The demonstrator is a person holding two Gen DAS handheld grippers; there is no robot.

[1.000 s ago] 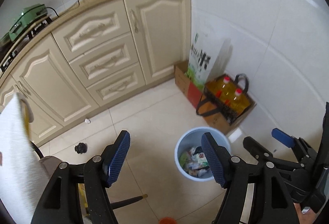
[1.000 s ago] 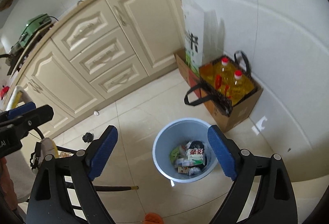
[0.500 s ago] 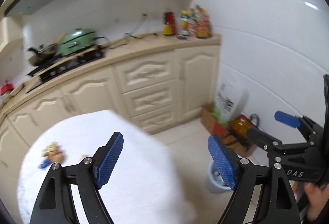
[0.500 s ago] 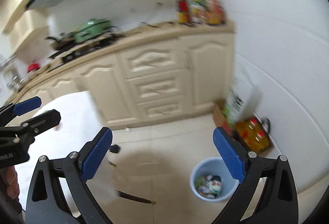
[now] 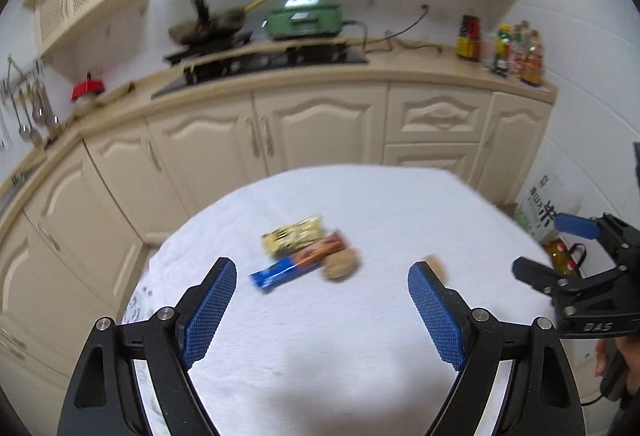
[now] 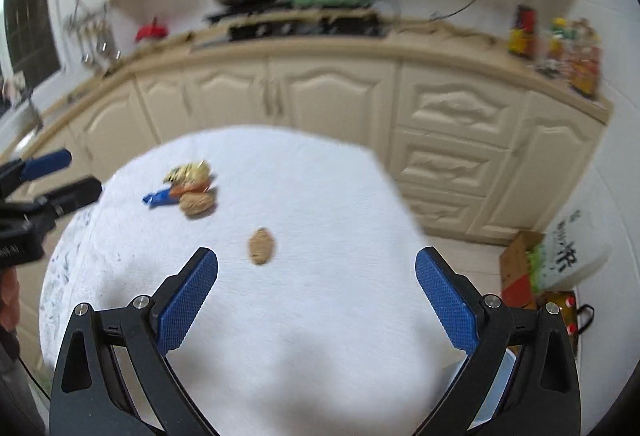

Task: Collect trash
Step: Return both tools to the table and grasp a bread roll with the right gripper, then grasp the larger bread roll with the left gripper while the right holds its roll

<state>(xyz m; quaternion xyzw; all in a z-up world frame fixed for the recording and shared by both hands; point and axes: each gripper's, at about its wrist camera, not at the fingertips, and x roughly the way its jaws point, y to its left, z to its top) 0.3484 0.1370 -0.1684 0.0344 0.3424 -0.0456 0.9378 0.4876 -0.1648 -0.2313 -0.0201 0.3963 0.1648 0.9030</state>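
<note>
Now we hold both claws above the round table with the white cloth [image 5: 360, 336], and both are spread wide with nothing between the blue pads.

Our left gripper [image 5: 322, 310] hangs over the near part of the cloth. Past it, near the middle of the table, lies a little pile of trash. The shiny yellow snack wrapper [image 5: 292, 236] is at the back. The long blue and orange snack wrapper [image 5: 298, 266] lies just in front of it and touches it. The brown crumpled lump [image 5: 340, 265] sits at the right end of that long wrapper. A bit further right, the small tan lump [image 5: 436, 264] lies by itself, partly hidden by the left gripper's right finger.

Our right gripper [image 6: 316, 300] hangs over the cloth too, and the small tan lump is just ahead of its left finger.

Behind the table stand the cream kitchen cupboards [image 5: 320, 124], with the green cooking pot [image 5: 304, 18] on top.
</note>
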